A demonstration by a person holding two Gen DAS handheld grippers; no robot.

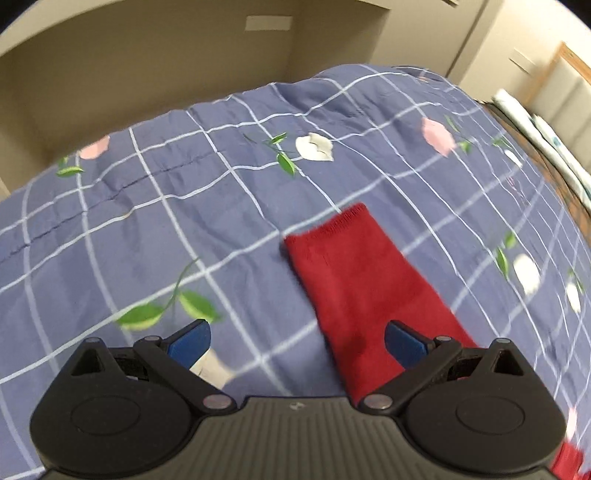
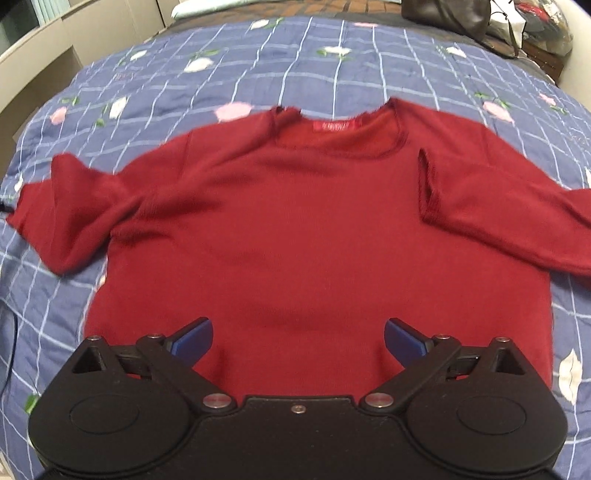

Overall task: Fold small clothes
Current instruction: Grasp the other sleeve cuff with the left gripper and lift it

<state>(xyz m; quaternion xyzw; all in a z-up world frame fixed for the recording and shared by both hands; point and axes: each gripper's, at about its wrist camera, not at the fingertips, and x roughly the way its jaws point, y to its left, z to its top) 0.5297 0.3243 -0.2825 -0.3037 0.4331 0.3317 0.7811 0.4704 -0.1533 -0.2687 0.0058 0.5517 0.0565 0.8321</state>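
Note:
A dark red long-sleeved sweater [image 2: 314, 221] lies flat on the blue checked quilt [image 2: 332, 66], neckline away from me, with a red label inside the collar. Its left sleeve [image 2: 70, 218] spreads out to the side. Its right sleeve [image 2: 498, 206] is bent back so the cuff rests on the chest. My right gripper [image 2: 298, 339] hovers open over the sweater's lower hem, nothing between its blue pads. In the left wrist view one red sleeve [image 1: 354, 280] runs across the quilt [image 1: 147, 229], cuff far from me. My left gripper [image 1: 297, 338] is open above the sleeve's near part.
The quilt covers a bed. A beige wall and recess [image 1: 147, 74] stand beyond its far edge in the left wrist view. A dark bag [image 2: 447, 14] and other items [image 2: 539, 26] sit past the bed's far right corner. A thin dark cable [image 2: 11, 332] lies at the left.

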